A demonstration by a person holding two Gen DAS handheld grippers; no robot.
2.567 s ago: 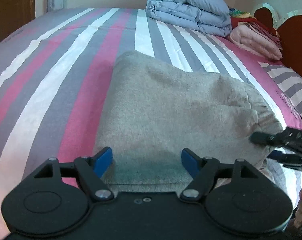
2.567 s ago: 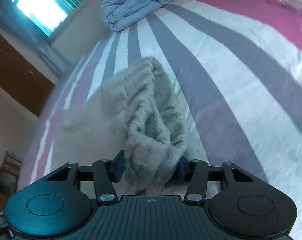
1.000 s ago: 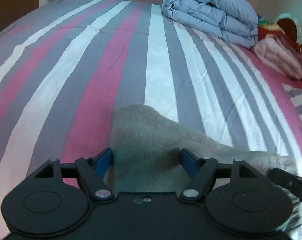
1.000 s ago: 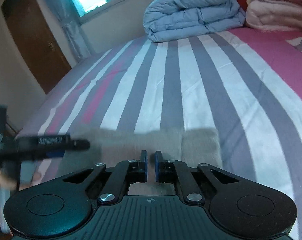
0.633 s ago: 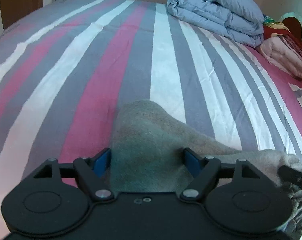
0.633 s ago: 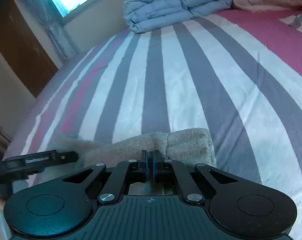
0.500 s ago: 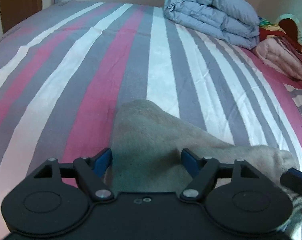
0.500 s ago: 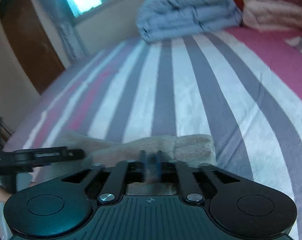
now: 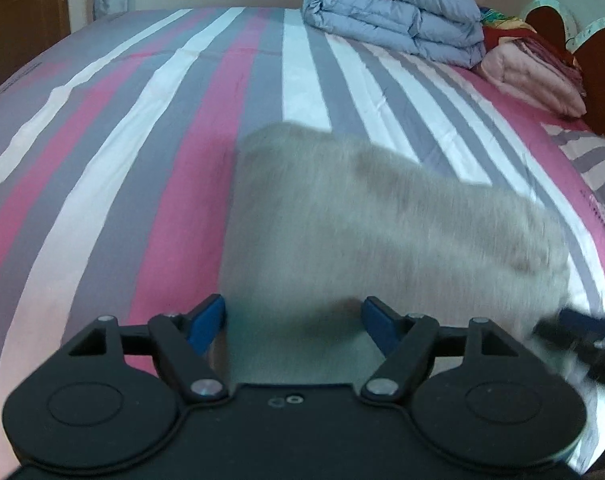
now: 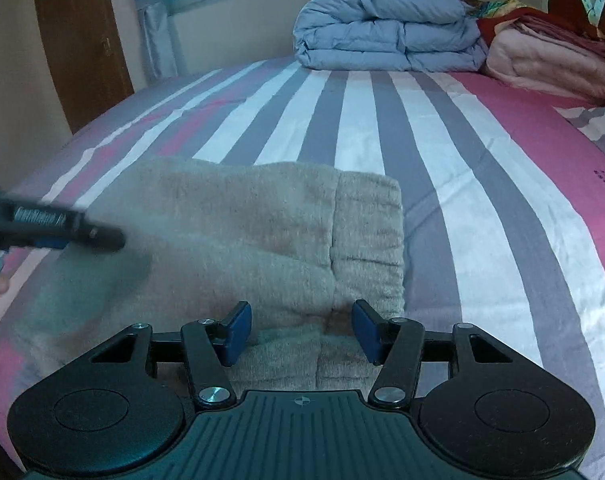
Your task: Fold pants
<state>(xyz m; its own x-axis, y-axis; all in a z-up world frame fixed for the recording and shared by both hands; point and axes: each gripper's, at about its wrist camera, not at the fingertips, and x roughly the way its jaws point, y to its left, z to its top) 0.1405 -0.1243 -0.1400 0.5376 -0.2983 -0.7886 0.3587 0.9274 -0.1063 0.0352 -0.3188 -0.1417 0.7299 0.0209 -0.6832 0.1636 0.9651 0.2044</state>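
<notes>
The grey-beige fleece pants [image 9: 366, 220] lie folded into a flat rectangle on the striped bed, with the ribbed waistband [image 10: 368, 240] at the right end. My left gripper [image 9: 294, 322] is open and hangs over the near left edge of the pants. My right gripper [image 10: 300, 330] is open over the near edge by the waistband. Each gripper shows blurred in the other's view: the right one at the right edge [image 9: 582, 336], the left one at the left edge [image 10: 58, 226].
The bed [image 10: 482, 184] has pink, grey and white stripes. A folded blue duvet [image 10: 386, 40] and pink folded bedding [image 10: 550, 64] lie at the far end by a wooden headboard [image 9: 598, 80]. A brown door [image 10: 82, 40] and a window are at the back left.
My right gripper was shut on the pants' edge and has opened, letting go. The pants now lie flat and folded. The left gripper stays open and both views have pulled back.
</notes>
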